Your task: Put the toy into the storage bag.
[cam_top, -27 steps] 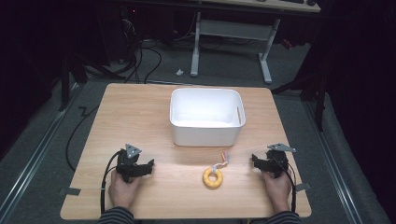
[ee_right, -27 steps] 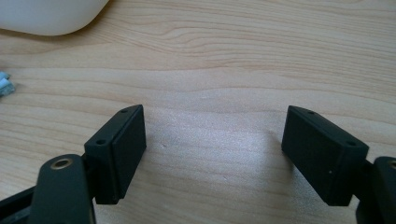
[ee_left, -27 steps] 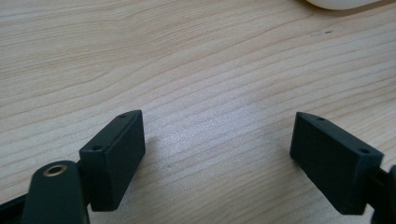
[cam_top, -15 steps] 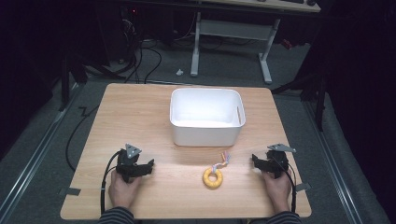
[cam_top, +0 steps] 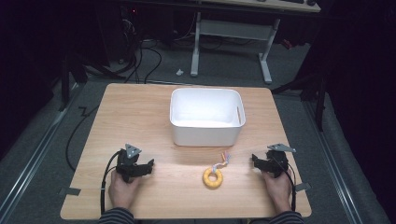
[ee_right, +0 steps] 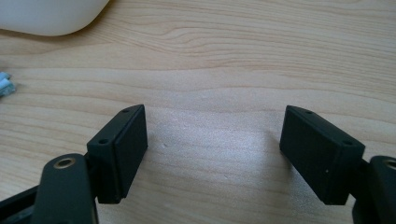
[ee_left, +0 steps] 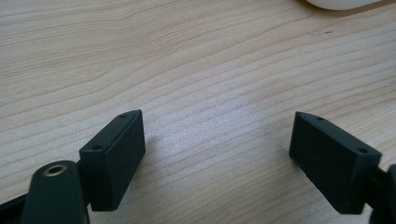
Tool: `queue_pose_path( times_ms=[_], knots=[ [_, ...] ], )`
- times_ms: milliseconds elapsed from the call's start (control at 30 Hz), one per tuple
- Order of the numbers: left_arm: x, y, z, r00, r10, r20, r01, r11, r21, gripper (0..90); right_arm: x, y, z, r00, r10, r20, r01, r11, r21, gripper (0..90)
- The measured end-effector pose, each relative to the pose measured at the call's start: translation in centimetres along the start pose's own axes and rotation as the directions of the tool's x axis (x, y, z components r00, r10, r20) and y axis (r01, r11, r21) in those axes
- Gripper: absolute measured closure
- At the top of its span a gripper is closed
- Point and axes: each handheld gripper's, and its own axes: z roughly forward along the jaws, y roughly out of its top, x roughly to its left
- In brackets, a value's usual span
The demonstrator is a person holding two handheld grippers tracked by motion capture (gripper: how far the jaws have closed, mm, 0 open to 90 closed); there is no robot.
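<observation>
A yellow ring (cam_top: 213,178) with a small bunch of coloured strands (cam_top: 222,160) lies on the wooden table (cam_top: 140,112), near the front edge. Behind it stands a white tub (cam_top: 206,116), open on top. My left gripper (cam_top: 148,166) rests at the front left, held by a hand, jaws open over bare wood (ee_left: 217,140). At the front right a hand holds my right gripper (cam_top: 254,161), open too, with nothing between its jaws (ee_right: 212,149). The ring lies between the two grippers, nearer the right one. The tub's corner (ee_right: 46,16) and the strand ends (ee_right: 5,86) show in the right gripper view.
Cables trail from both grippers over the table's front edge. Beyond the table's far edge stands a white desk frame (cam_top: 229,32) on a grey floor with loose cables. Bare wood lies left and right of the tub.
</observation>
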Motion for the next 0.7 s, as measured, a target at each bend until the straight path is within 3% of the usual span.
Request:
queue_pose_path(
  times_ms=[300,700],
  knots=[
    [0.01,0.0,-0.01,1.0,0.001,0.0,-0.001,1.0,0.001,19.1,-0.03,-0.06,-0.09,1.0,-0.002,-0.007,0.002,1.0,0.003,23.6],
    [0.01,0.0,-0.01,1.0,0.001,0.0,-0.001,1.0,0.001,19.1,0.06,-0.09,-0.67,0.9999,0.003,-0.01,-0.003,0.9998,0.02,32.8]
  ],
)
